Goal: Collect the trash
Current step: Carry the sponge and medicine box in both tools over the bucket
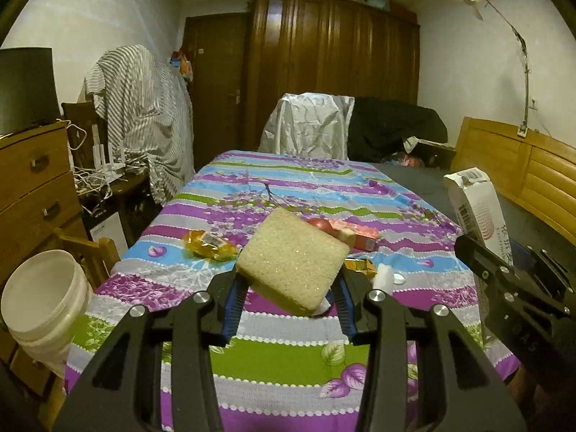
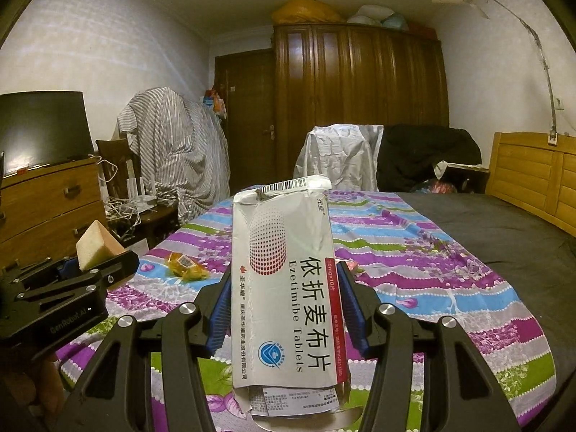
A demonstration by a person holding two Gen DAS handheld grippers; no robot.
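My left gripper [image 1: 289, 284] is shut on a beige sponge [image 1: 293, 259] and holds it above the striped bedsheet [image 1: 288, 356]. The sponge also shows in the right wrist view [image 2: 94, 244], at the far left. My right gripper [image 2: 282, 288] is shut on a white medicine box [image 2: 288, 288], tilted upward above the sheet; the box also shows in the left wrist view [image 1: 477, 212]. On the sheet lie a yellow wrapper [image 1: 210, 244], a red round item [image 1: 320, 226], a pink box [image 1: 356, 234], a gold wrapper [image 1: 360, 266] and a small white container [image 1: 385, 277].
A white bucket [image 1: 43, 298] stands at the bed's left front corner. A wooden dresser [image 1: 32, 176] and tangled cables [image 1: 97, 180] are on the left. A wooden headboard [image 1: 525, 172] runs along the right. A covered chair [image 1: 309, 126] stands beyond the bed.
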